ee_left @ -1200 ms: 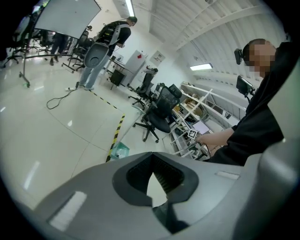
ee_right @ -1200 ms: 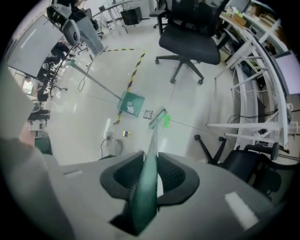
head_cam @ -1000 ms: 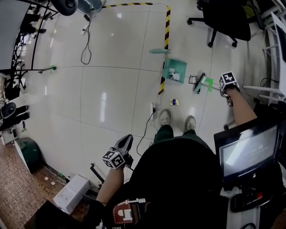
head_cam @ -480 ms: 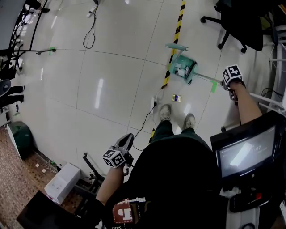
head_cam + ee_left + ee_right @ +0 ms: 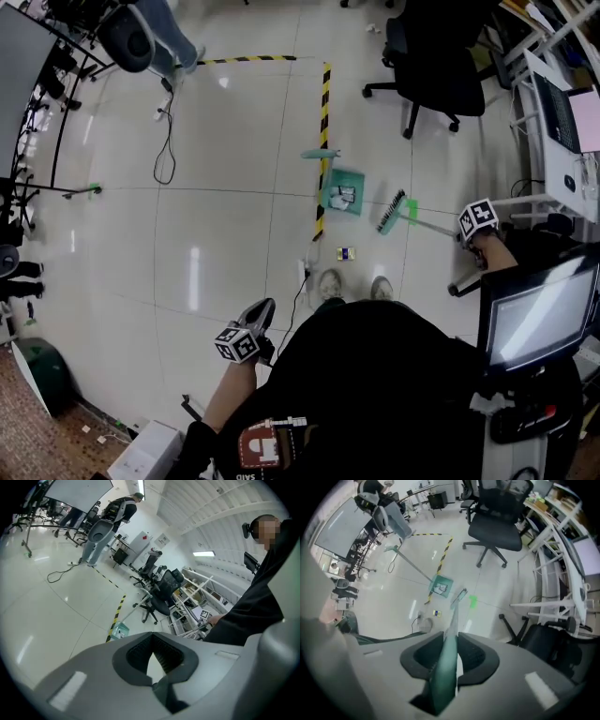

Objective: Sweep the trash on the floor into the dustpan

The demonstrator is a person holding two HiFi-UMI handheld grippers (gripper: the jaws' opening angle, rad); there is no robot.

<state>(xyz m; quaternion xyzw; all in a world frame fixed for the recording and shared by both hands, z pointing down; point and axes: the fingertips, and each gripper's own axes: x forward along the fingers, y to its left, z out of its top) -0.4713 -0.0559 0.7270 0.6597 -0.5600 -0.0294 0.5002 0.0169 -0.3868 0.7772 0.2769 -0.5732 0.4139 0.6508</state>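
A green dustpan [image 5: 344,191] with a long upright handle stands on the white floor beside the striped tape, with several bits of trash inside it. A small packet of trash [image 5: 346,253] lies loose on the floor, nearer my feet. My right gripper [image 5: 468,236] is shut on the green broom's handle [image 5: 449,634]. The broom head [image 5: 391,212] rests just right of the dustpan, apart from it. The right gripper view also shows the dustpan [image 5: 440,587] and the packet [image 5: 436,613]. My left gripper [image 5: 264,309] hangs low at my side, shut and holding nothing [image 5: 153,652].
Yellow-black tape [image 5: 324,103] runs along the floor up to the dustpan. A black office chair [image 5: 439,67] stands beyond it. A cable [image 5: 165,141] trails at far left, another cable [image 5: 302,281] by my shoes. White shelving and a monitor [image 5: 539,319] crowd the right.
The broom head has pulled back from the dustpan's mouth to its right. The packet has stayed where it was. My left gripper has barely moved.
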